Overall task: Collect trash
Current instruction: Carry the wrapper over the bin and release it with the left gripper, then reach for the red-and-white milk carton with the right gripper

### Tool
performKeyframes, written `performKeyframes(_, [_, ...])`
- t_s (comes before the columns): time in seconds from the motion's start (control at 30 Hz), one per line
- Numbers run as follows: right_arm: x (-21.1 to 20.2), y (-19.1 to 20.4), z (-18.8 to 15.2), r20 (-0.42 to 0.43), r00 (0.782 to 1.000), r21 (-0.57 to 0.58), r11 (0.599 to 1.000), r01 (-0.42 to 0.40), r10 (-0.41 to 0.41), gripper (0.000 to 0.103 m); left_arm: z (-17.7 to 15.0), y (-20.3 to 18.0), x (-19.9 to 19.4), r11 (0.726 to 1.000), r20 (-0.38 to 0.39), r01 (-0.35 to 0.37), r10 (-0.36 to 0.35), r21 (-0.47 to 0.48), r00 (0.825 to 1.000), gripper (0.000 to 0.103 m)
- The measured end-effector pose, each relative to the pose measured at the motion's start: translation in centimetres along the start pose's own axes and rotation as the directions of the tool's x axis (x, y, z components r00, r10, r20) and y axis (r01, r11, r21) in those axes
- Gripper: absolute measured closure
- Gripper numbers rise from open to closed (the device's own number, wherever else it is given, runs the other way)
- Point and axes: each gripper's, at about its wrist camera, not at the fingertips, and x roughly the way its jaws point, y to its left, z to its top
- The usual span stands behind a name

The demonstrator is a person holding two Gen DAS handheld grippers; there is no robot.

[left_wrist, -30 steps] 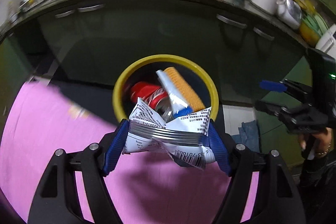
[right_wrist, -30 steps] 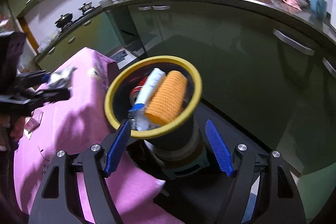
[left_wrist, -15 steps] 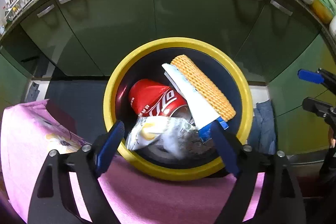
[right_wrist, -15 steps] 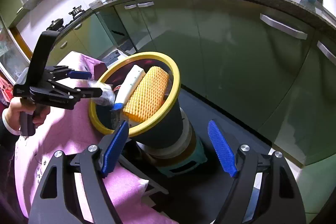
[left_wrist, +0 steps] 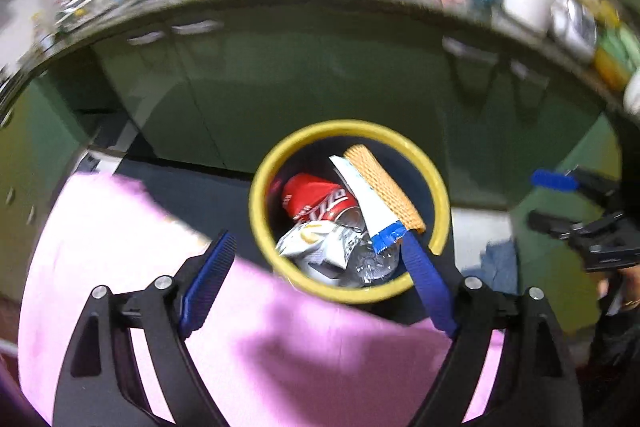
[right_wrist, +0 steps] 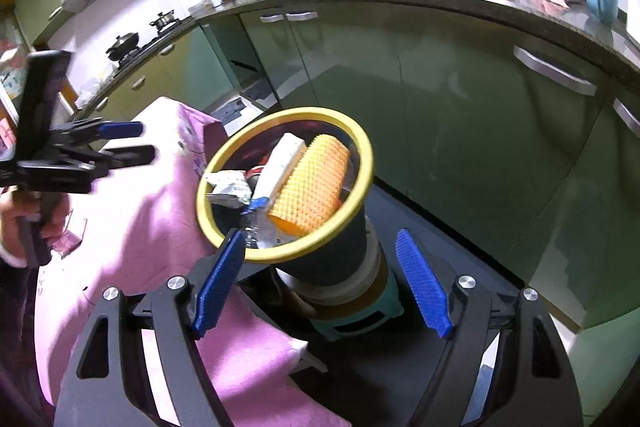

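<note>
left wrist view: yellow-rimmed bin (left_wrist: pixel 256 187) holds can (left_wrist: pixel 316 201), wrapper (left_wrist: pixel 316 243), sponge (left_wrist: pixel 384 193).

Trash bin (right_wrist: pixel 362 163): yellow rim showing over dark navy wall. Soda can (left_wrist: pixel 316 199): showing red with white lettering. Waffle-textured roll (right_wrist: pixel 314 183): glowing orange-yellow. Tabletop (left_wrist: pixel 120 247) cloth: showing pink. Fingers (right_wrist: pixel 420 287): showing ribbed blue. Cabinets (right_wrist: pixel 440 99): showing green.
</note>
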Motion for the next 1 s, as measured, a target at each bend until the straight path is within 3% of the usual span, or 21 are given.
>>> performKeyframes(0.1, [-0.1,1.6,0.6,0.001,1.000,-0.039,0.999,-0.022,0.022,0.026,-2.7,1.3,-5.3,0.996,0.078,-0.037,0.044,-0.079,0.996,0.018])
performKeyframes(0.23, [0.0,4.8,2.0,-0.023,0.993,-0.113,0.987,-0.115,0.113,0.026,-9.3,3.4,-13.3,0.970,0.157,-0.117,0.153,-0.215,0.976,0.015])
performKeyframes(0.3, [0.2,8.0,2.9,-0.056,0.978,-0.195,0.959,-0.206,0.199,0.025,-12.6,4.6,-16.3,0.950,0.178,-0.148,0.201,-0.275,0.963,0.013])
performKeyframes(0.4, [0.8,13.6,3.4,-0.135,0.938,-0.327,0.880,-0.346,0.319,0.022,-18.4,5.6,-19.9,0.914,0.170,-0.188,0.262,-0.359,0.950,0.012])
performKeyframes(0.43, [1.2,16.8,3.3,-0.186,0.913,-0.405,0.818,-0.407,0.363,0.022,-20.6,5.9,-21.1,0.893,0.158,-0.214,0.296,-0.396,0.942,0.012])
performKeyframes(0.53, [2.5,24.4,2.1,-0.291,0.873,-0.567,0.664,-0.487,0.391,0.022,-25.9,6.6,-23.3,0.833,0.106,-0.263,0.355,-0.487,0.929,0.012])
performKeyframes(0.63, [4.6,31.3,0.6,-0.403,0.823,-0.646,0.512,-0.565,0.399,0.022,-29.6,6.8,-24.8,0.787,0.097,-0.259,0.373,-0.559,0.923,0.012])
performKeyframes(0.7, [6.1,35.3,-0.2,-0.447,0.807,-0.688,0.428,-0.586,0.386,0.022,-31.2,7.1,-25.5,0.767,0.102,-0.243,0.371,-0.593,0.923,0.012])
performKeyframes(0.83, [9.2,42.1,-1.5,-0.505,0.806,-0.788,0.217,-0.576,0.308,0.021,-33.8,7.6,-26.4,0.735,0.109,-0.222,0.373,-0.640,0.921,0.012])
performKeyframes(0.9, [11.1,44.4,-1.6,-0.505,0.827,-0.822,0.156,-0.548,0.247,0.020,-34.6,7.8,-26.5,0.723,0.115,-0.205,0.367,-0.660,0.923,0.012])
performKeyframes(1.0, [13.8,47.2,-1.7,-0.522,0.838,-0.839,0.083,-0.539,0.160,0.019,-35.7,8.2,-26.6,0.713,0.123,-0.185,0.357,-0.677,0.926,0.012])
